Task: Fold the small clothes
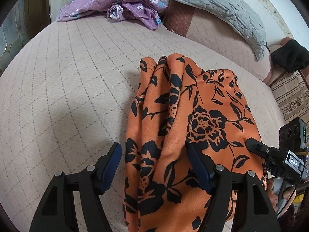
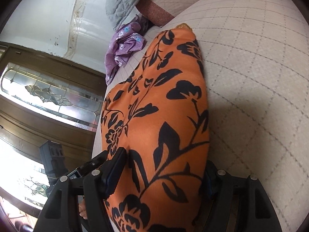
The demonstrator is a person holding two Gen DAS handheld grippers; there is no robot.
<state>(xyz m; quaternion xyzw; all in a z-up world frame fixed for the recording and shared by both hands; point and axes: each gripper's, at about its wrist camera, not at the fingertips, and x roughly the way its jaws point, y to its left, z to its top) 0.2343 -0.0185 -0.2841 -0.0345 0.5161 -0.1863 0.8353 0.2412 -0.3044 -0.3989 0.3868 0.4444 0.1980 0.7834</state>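
Our left tool point(image 1: 154, 166) and right tool point(image 2: 162, 176) over the orange cloth point(image 1: 193, 119)

Both straddle the cloth on the bed point(image 1: 67, 77), jaws wide; whether the pads press it we cannot tell.

An orange garment point(image 1: 193, 119) printed with black flowers and leaves lies bunched in long lengthwise folds on the pale quilted bed cover point(image 1: 67, 81), well apart from a crumpled purple floral garment point(image 1: 115, 5) at the cover's far edge.
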